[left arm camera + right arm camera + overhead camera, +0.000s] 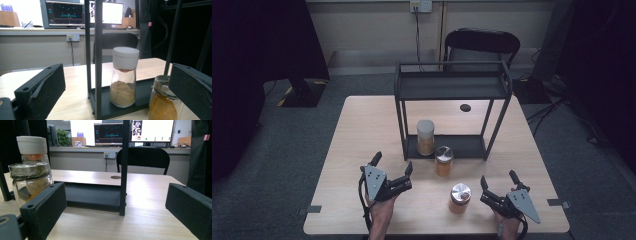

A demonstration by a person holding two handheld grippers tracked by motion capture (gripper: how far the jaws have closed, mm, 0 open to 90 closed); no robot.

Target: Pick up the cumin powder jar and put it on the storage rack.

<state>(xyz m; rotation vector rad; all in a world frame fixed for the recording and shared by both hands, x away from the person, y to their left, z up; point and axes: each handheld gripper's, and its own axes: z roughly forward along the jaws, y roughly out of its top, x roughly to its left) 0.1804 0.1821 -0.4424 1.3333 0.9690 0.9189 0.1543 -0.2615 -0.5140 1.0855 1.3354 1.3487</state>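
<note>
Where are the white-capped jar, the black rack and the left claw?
white-capped jar point(124, 77), left gripper view, glass body
black rack point(452, 85), high view, top shelf
left claw point(393, 167), high view, gap between fingertips

Office/lab: monitors point(130, 131), desk point(112, 148).

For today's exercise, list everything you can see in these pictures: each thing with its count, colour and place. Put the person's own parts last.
table: 1, light wood, middle of the room.
shelf rack: 1, black, two levels, far half of the table.
white-capped jar: 1, clear with tan powder, on the rack's bottom level, left end.
metal-lidded jars: 2, clear with orange contents, on the tabletop; one just in front of the rack, one near the front edge.
chair: 1, black, behind the table.
wall socket: 1, white, on the back wall.
monitors: at least 2, lit, on a counter behind, in both gripper views.
left gripper: 1, black, fingers open, front left.
right gripper: 1, black, fingers open, front right.
</note>
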